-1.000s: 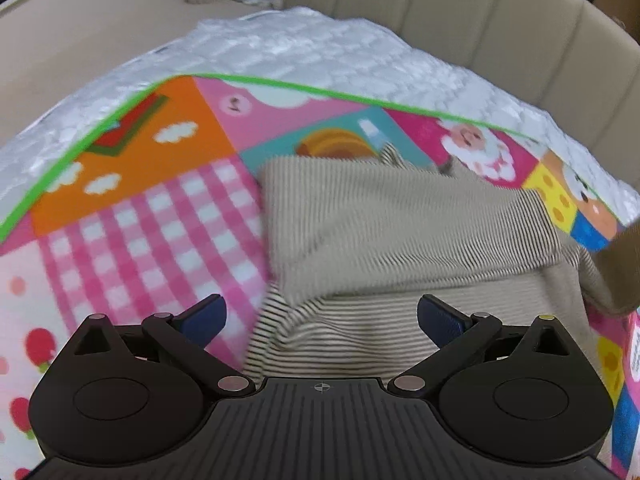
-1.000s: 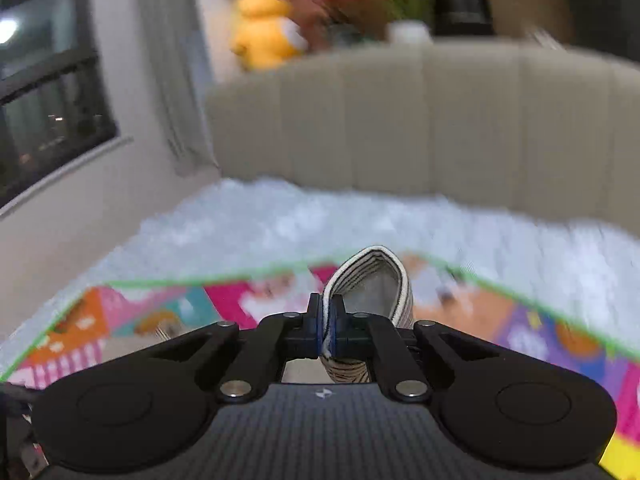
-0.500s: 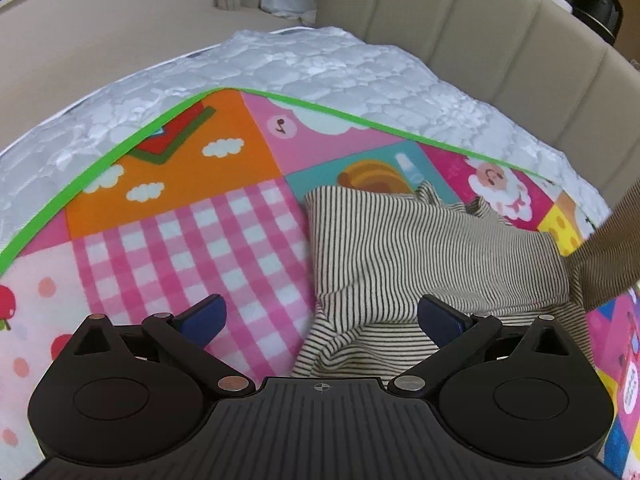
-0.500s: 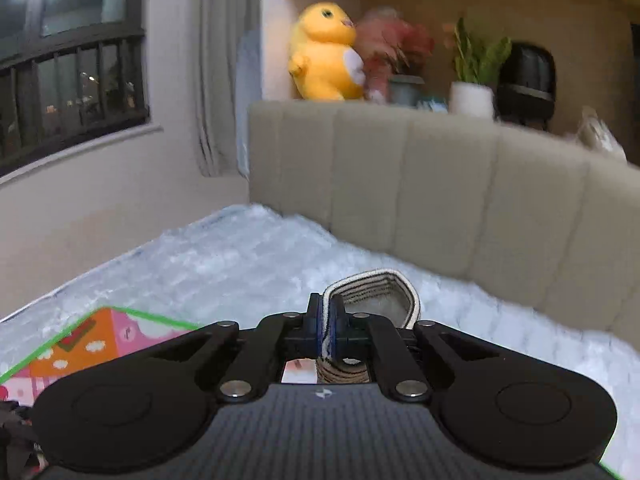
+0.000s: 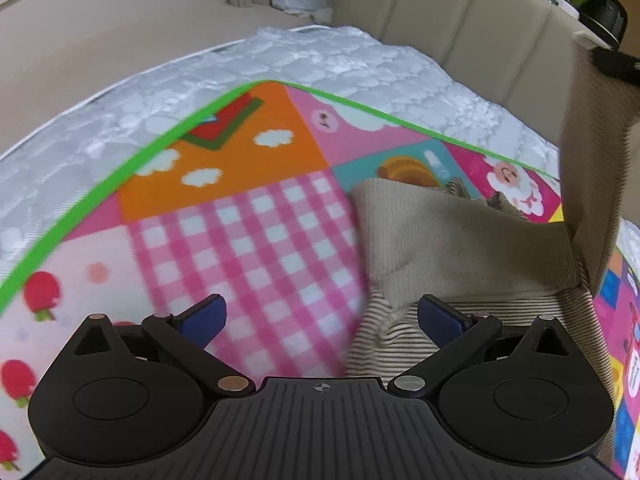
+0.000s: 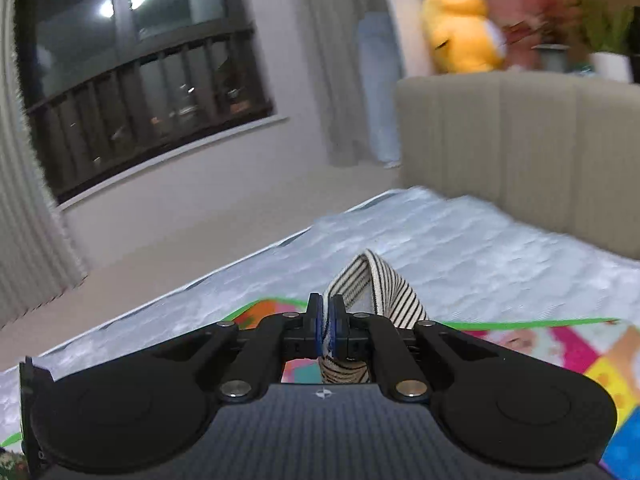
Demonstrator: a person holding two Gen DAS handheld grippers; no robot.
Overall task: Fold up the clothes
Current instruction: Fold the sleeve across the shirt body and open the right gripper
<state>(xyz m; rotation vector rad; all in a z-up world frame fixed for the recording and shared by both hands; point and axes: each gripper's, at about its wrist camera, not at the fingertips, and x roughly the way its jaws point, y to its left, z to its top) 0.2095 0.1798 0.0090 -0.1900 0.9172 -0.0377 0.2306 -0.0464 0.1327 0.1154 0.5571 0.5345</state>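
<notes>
A beige striped garment [image 5: 460,248] lies partly folded on a colourful play mat [image 5: 248,232] spread over a white quilted mattress [image 5: 312,60]. My left gripper [image 5: 320,316] is open and empty, low over the mat by the garment's near left edge. My right gripper [image 6: 327,326] is shut on a striped cuff or hem of the garment [image 6: 372,284] and holds it up in the air. In the left wrist view that lifted strip [image 5: 596,168] hangs at the right, with the right gripper [image 5: 614,65] at its top.
A beige padded headboard [image 6: 520,148] runs along the bed's far side, with a yellow plush toy [image 6: 460,28] and potted plants on its ledge. A dark window [image 6: 132,76] and curtains stand to the left. The mat's green edge [image 5: 120,176] borders bare mattress.
My right gripper has lifted the striped cloth higher and swung left toward the window. In the left wrist view the lifted strip now stands taller at the right; the left gripper has shifted slightly right.
</notes>
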